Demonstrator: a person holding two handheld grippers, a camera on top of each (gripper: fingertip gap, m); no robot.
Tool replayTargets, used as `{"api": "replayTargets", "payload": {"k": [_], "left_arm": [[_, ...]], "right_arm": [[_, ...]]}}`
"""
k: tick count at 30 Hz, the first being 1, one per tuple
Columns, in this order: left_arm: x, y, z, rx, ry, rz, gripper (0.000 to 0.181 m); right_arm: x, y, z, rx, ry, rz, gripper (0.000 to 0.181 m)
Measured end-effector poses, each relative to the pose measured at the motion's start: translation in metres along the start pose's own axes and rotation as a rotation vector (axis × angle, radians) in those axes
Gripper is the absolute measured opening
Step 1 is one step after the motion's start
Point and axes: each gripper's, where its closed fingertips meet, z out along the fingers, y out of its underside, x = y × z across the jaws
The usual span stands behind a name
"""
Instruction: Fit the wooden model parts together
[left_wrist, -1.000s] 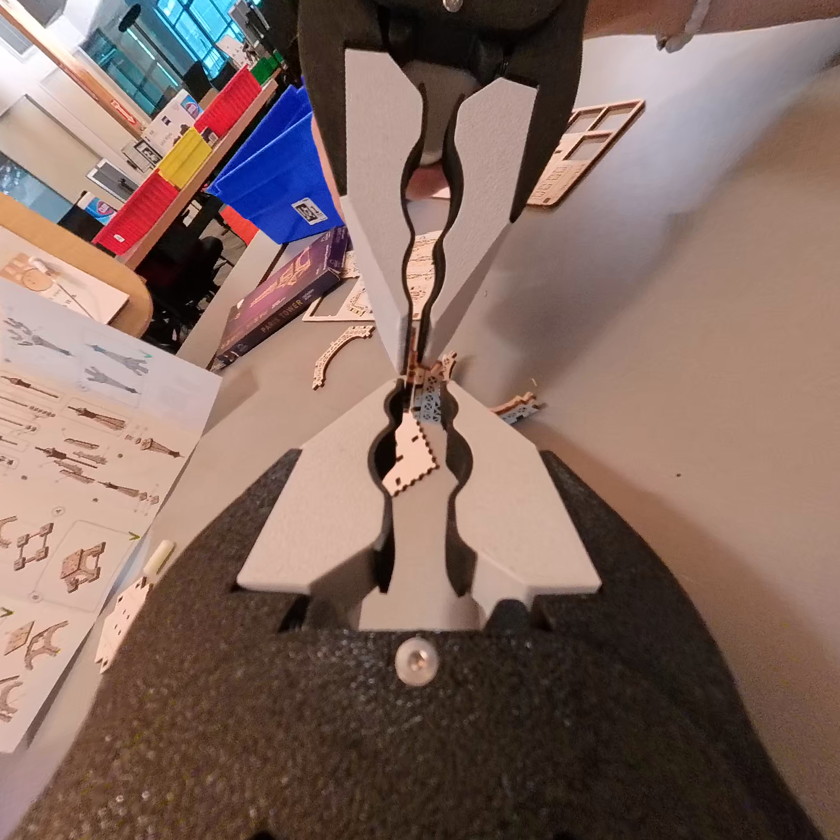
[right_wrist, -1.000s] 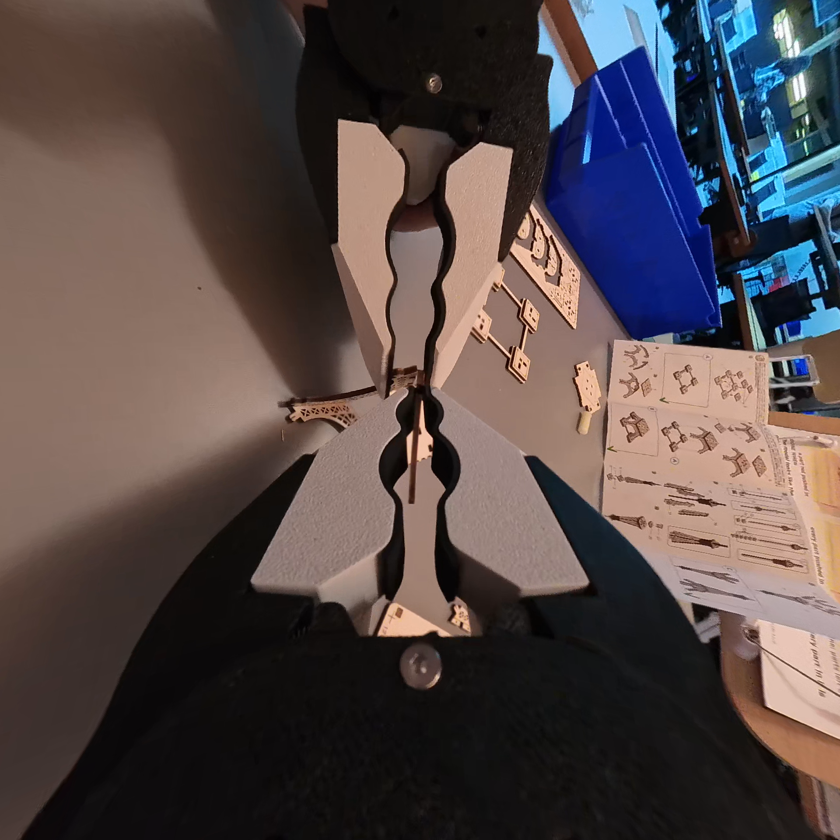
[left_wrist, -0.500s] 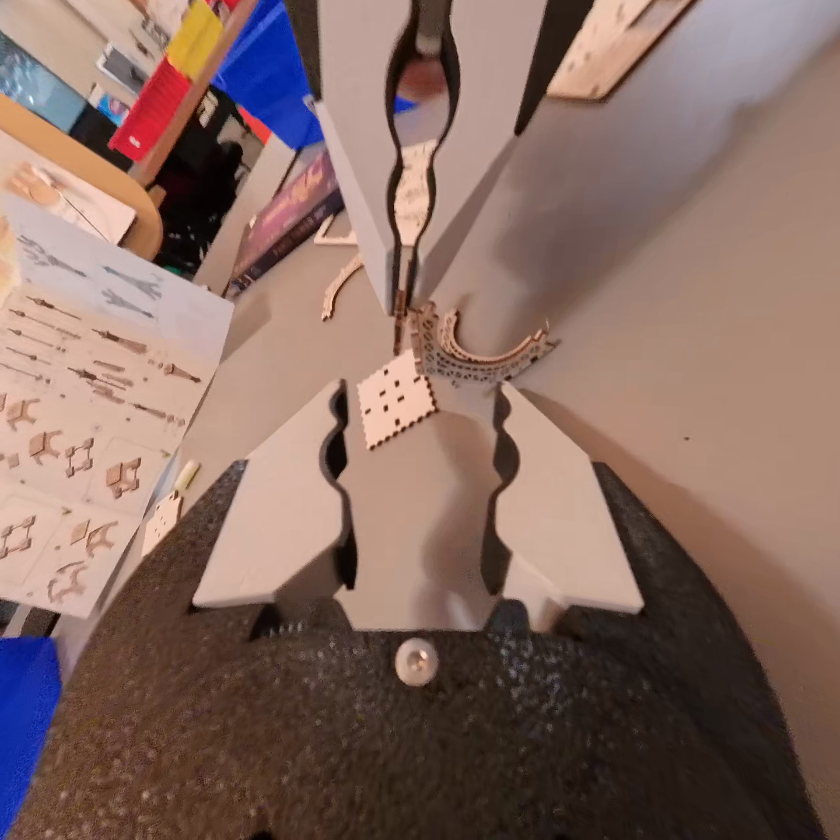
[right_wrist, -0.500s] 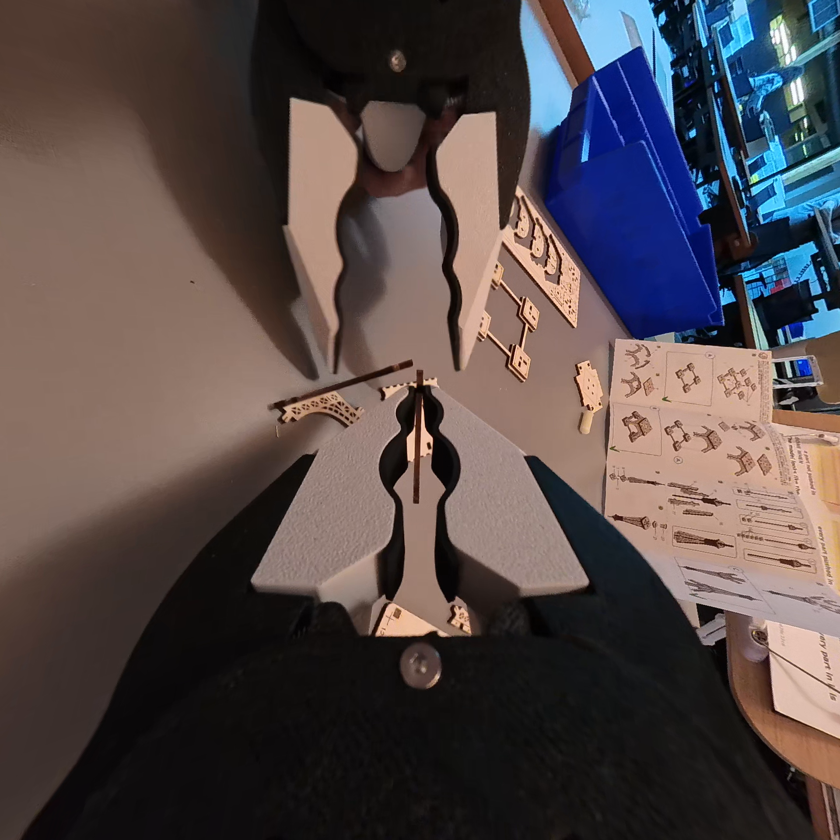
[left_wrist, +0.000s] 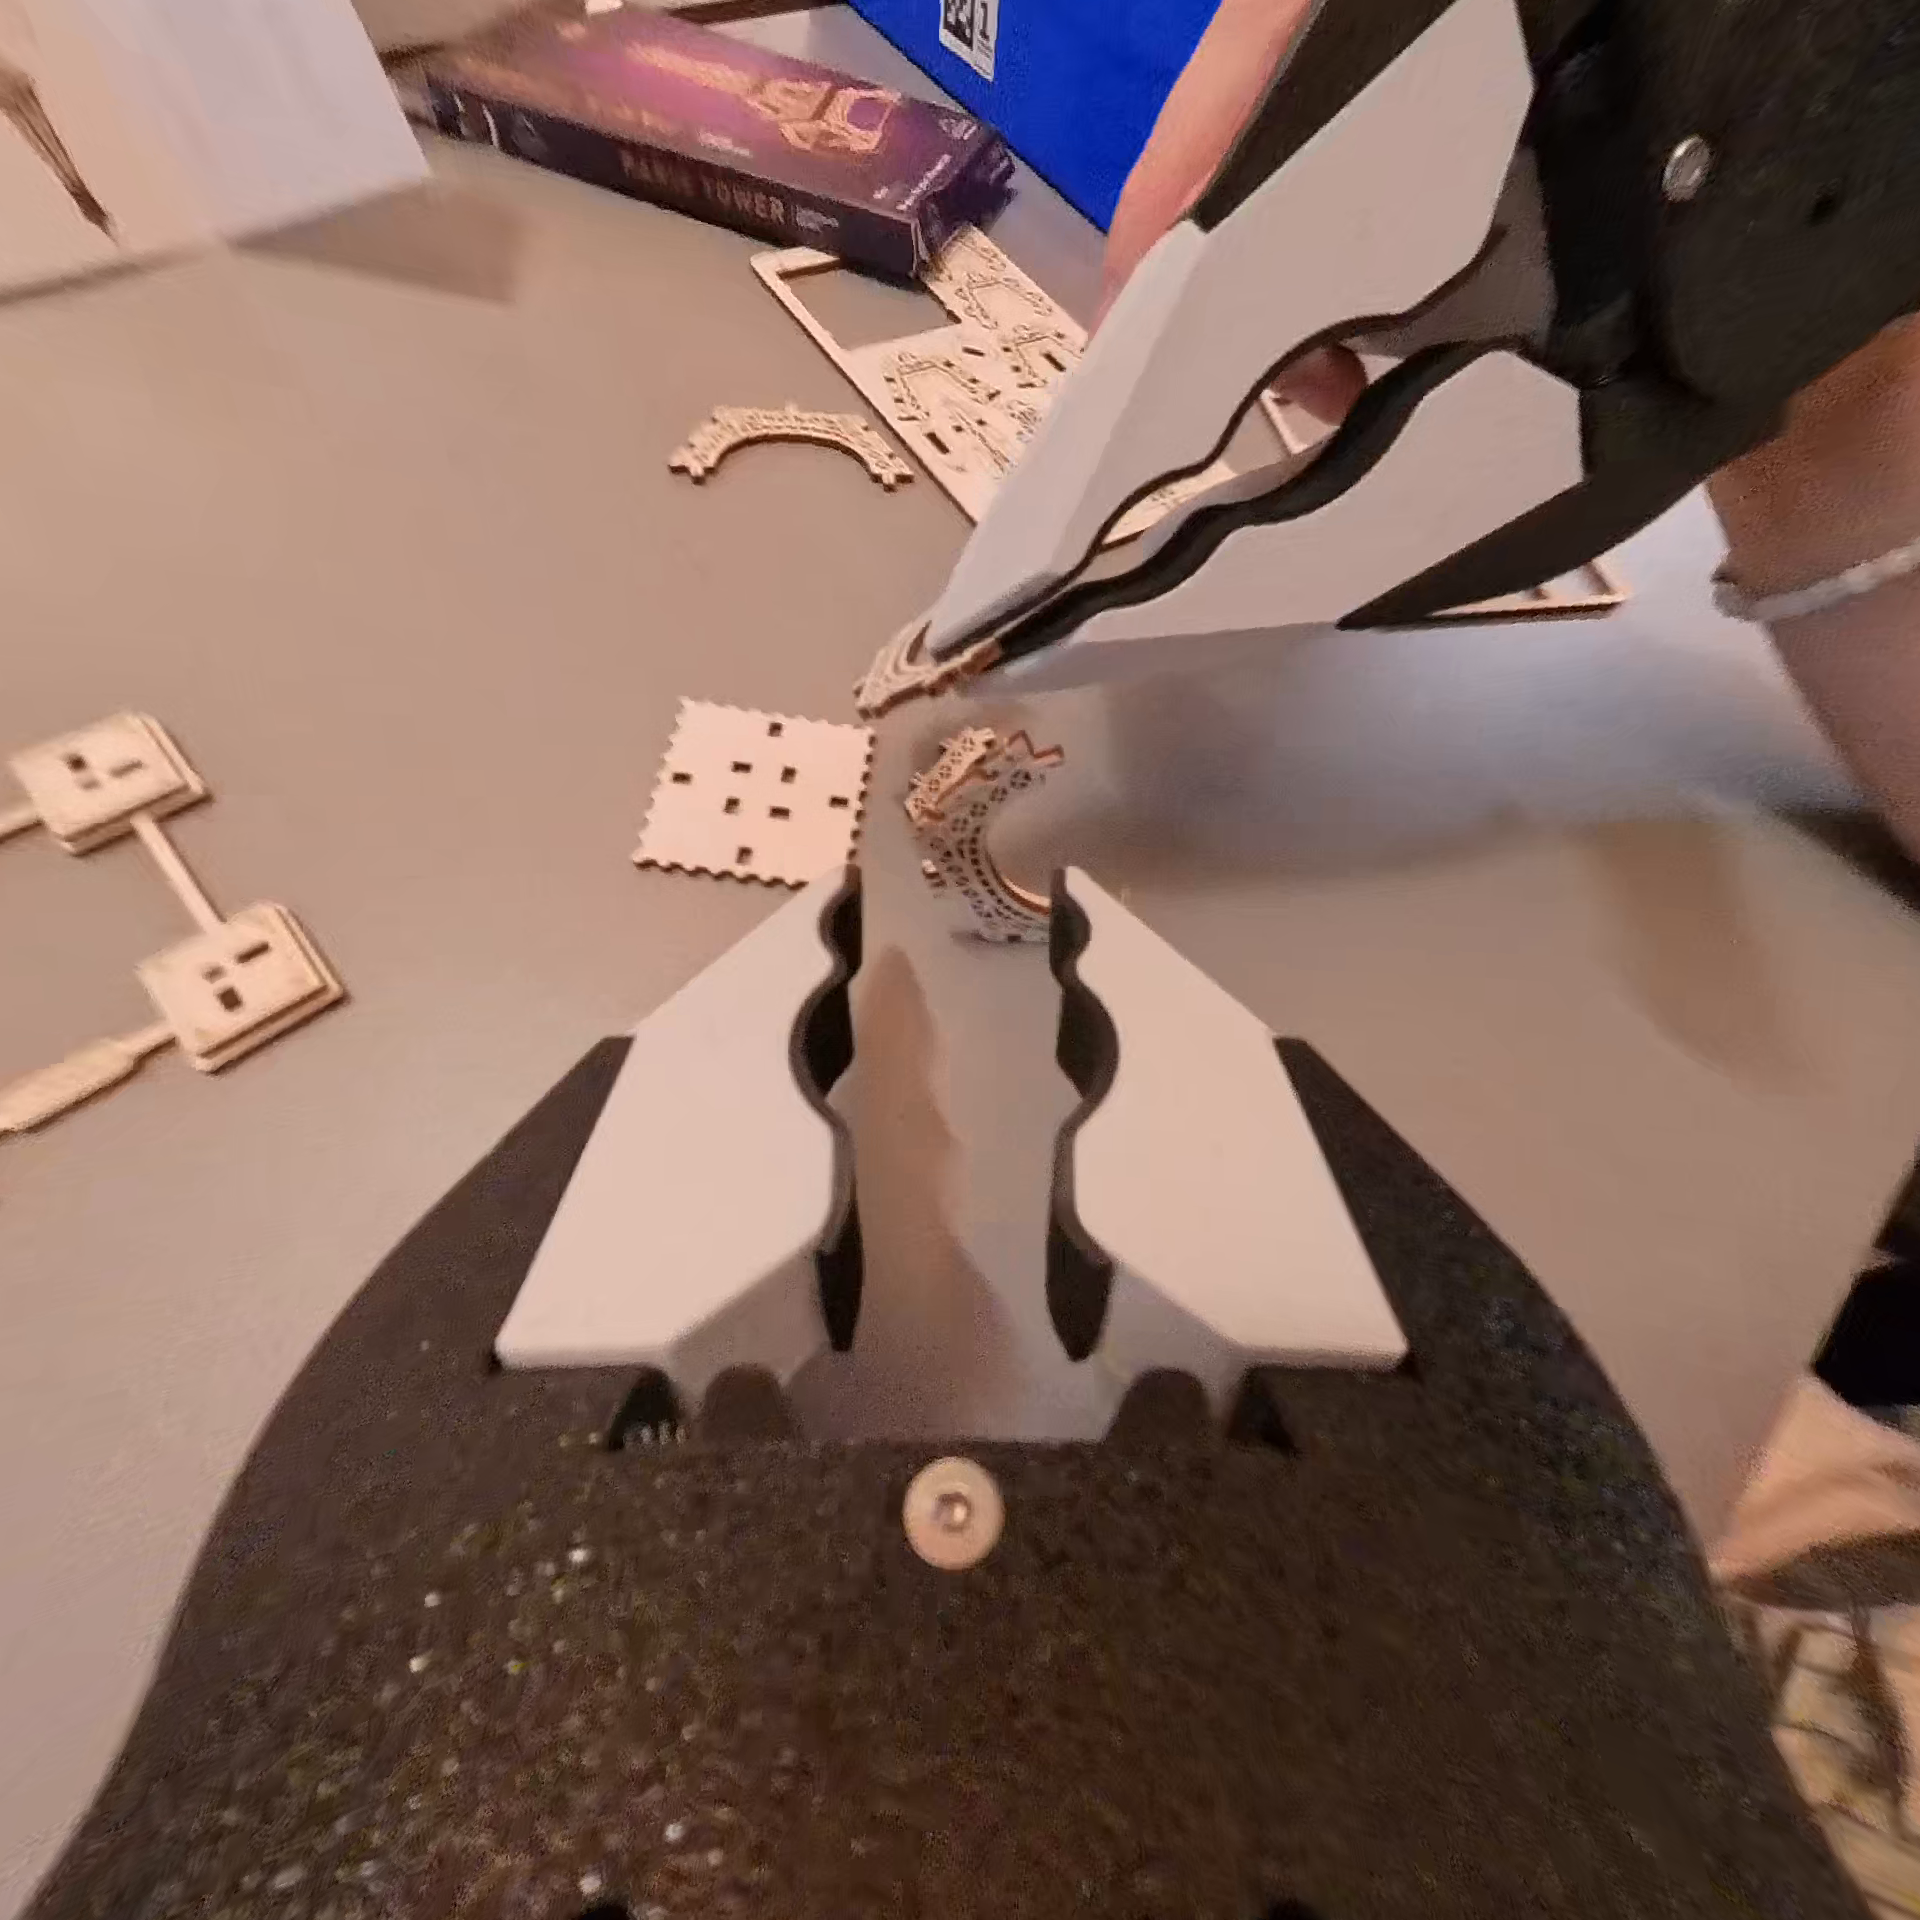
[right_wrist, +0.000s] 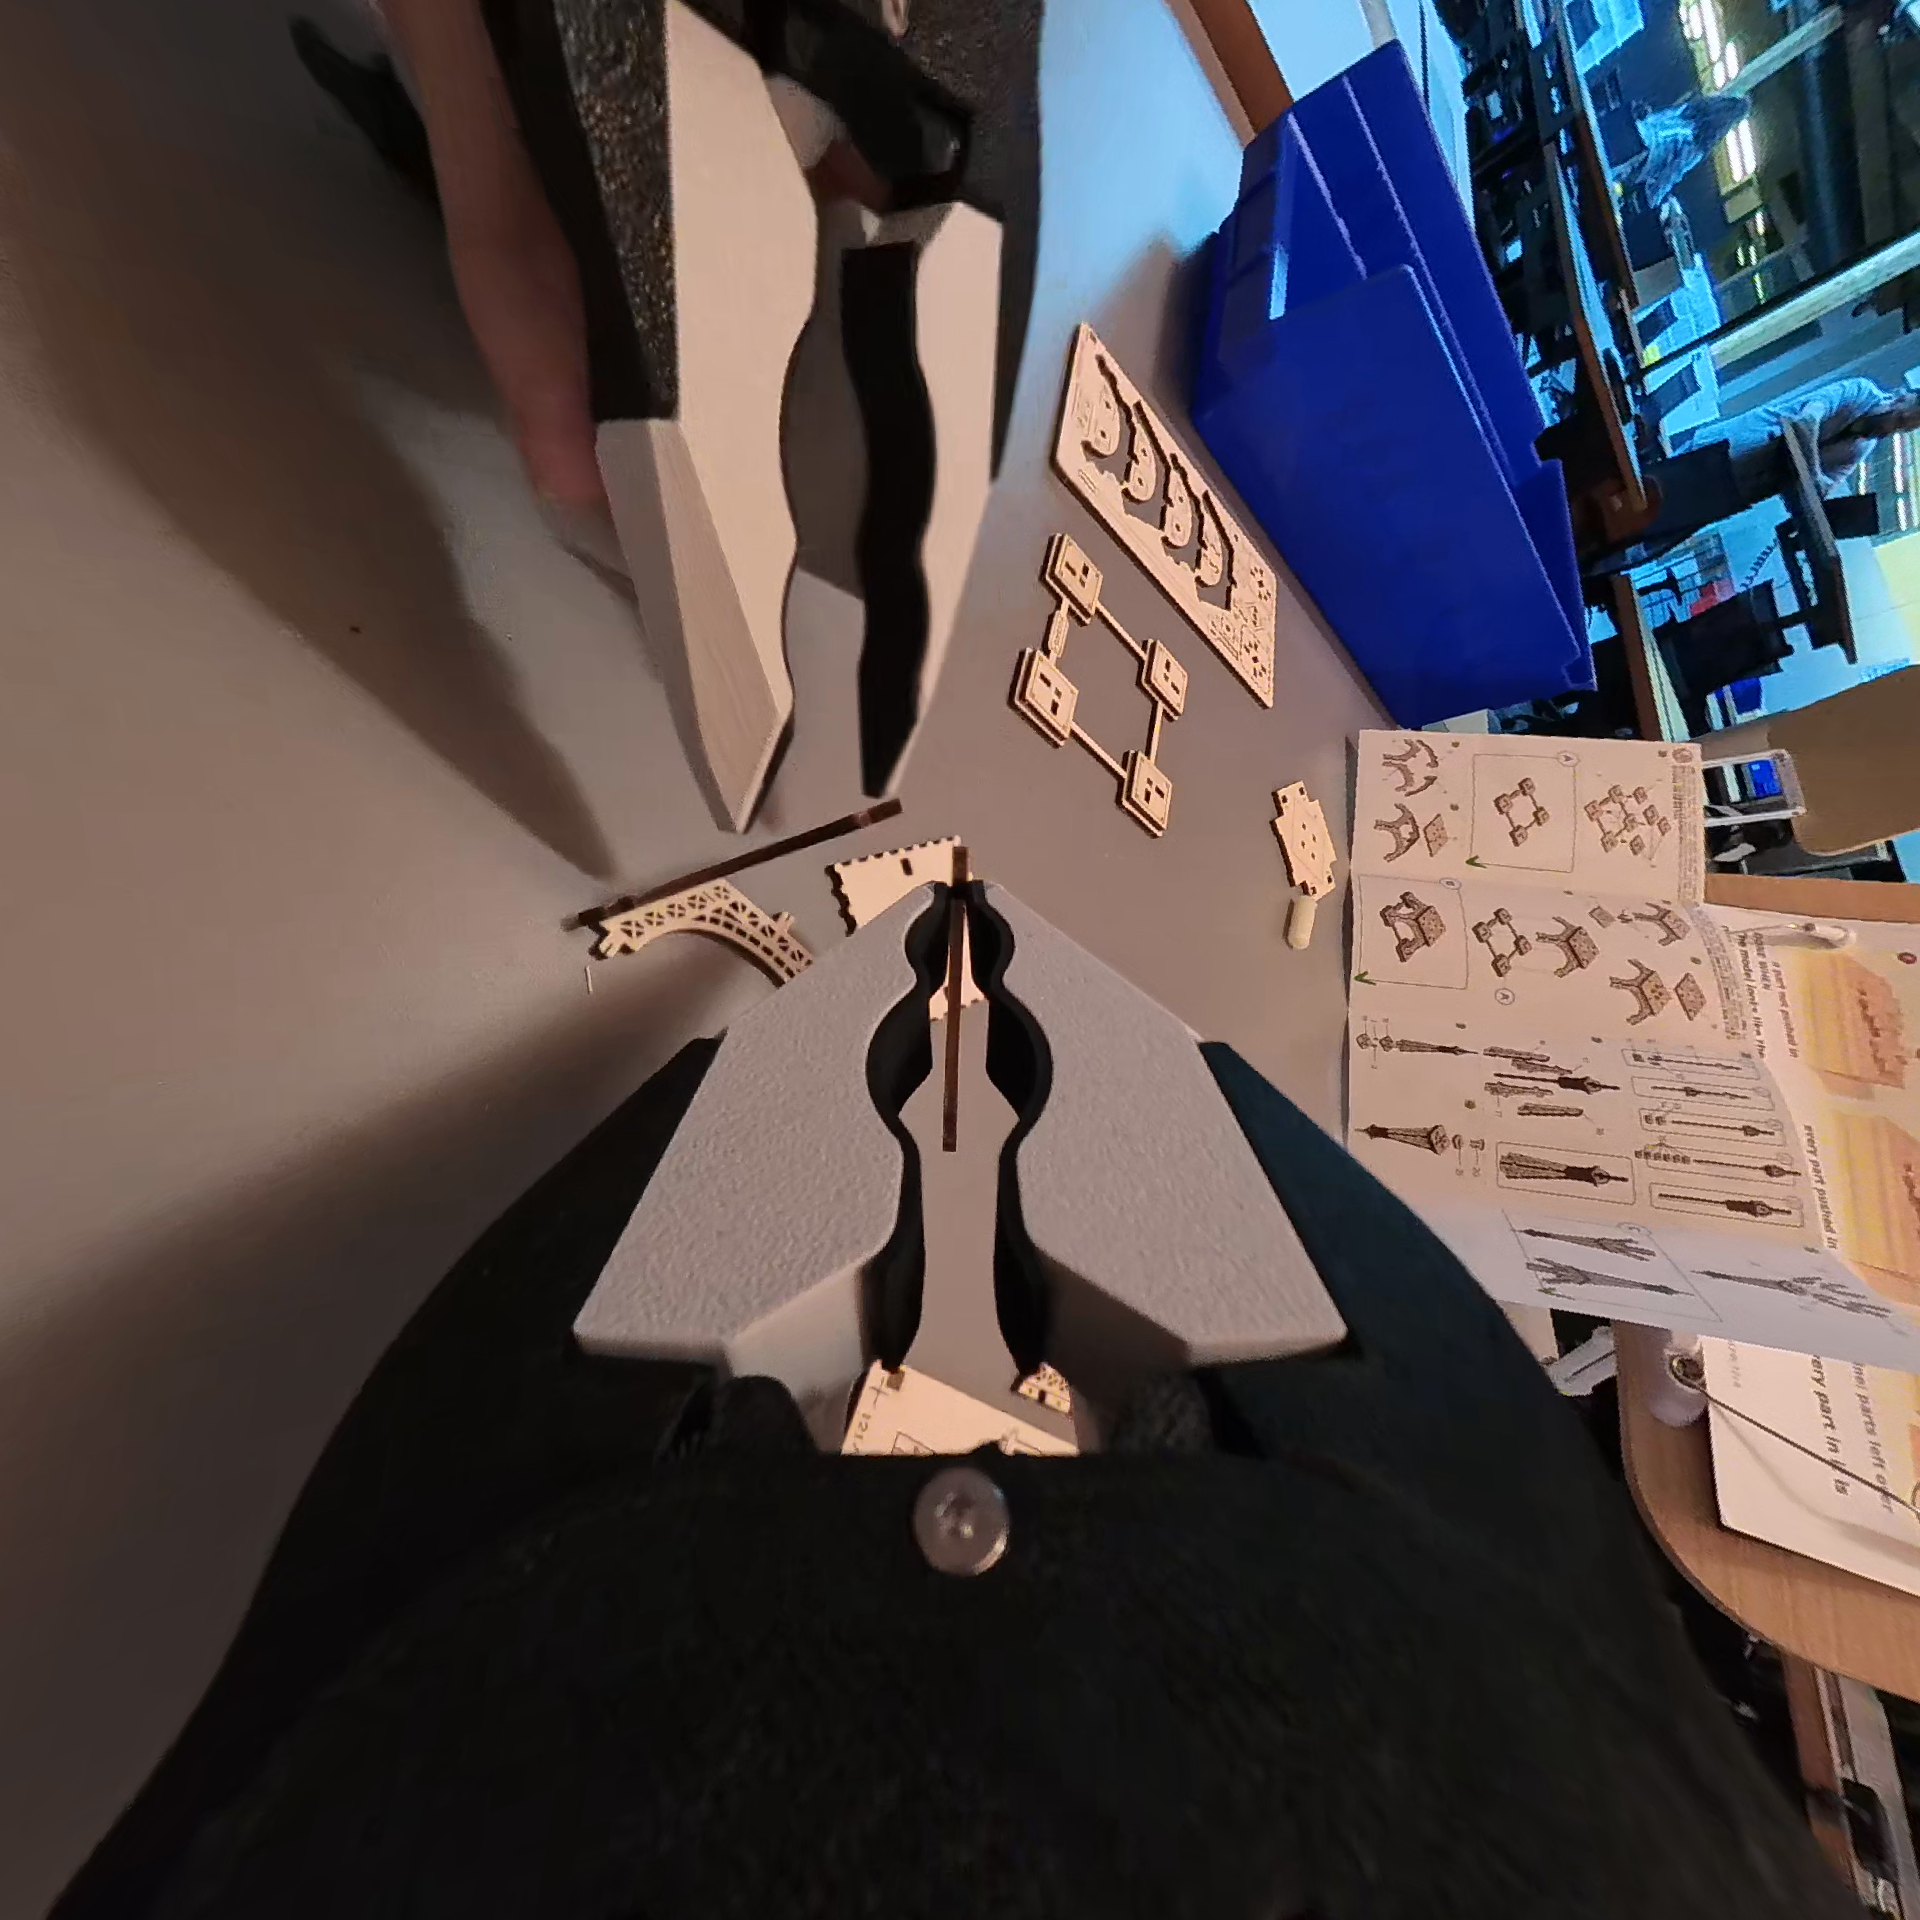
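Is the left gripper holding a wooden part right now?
No: the left gripper has its jaws spread wide with nothing between them, and the square slotted plate lies flat on the table.

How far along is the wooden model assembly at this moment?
Early. Done: a square frame with four corner pads lies assembled on the table. In hand: the right gripper is shut on a thin arch piece; the left gripper is open and holds nothing. Left: the square plate, a second arch and a third all lie loose, unjoined.

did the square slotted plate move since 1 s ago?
Yes. The square plate left the left tongs, now open, and lies flat on the table beside the four-pad frame.
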Motion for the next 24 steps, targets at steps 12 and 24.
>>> {"api": "replayTargets", "payload": {"k": [12,24], "left_arm": [[0.003,-0.002,0.013,-0.041,-0.022,0.071,0.012],[0.011,-0.012,0.01,0.037,0.314,0.576,0.011]], "right_arm": [[-0.002,0.0,0.0,-0.007,-0.001,0.001,0.0],[-0.01,-0.006,-0.013,0.062,-0.066,0.001,0.001]]}}
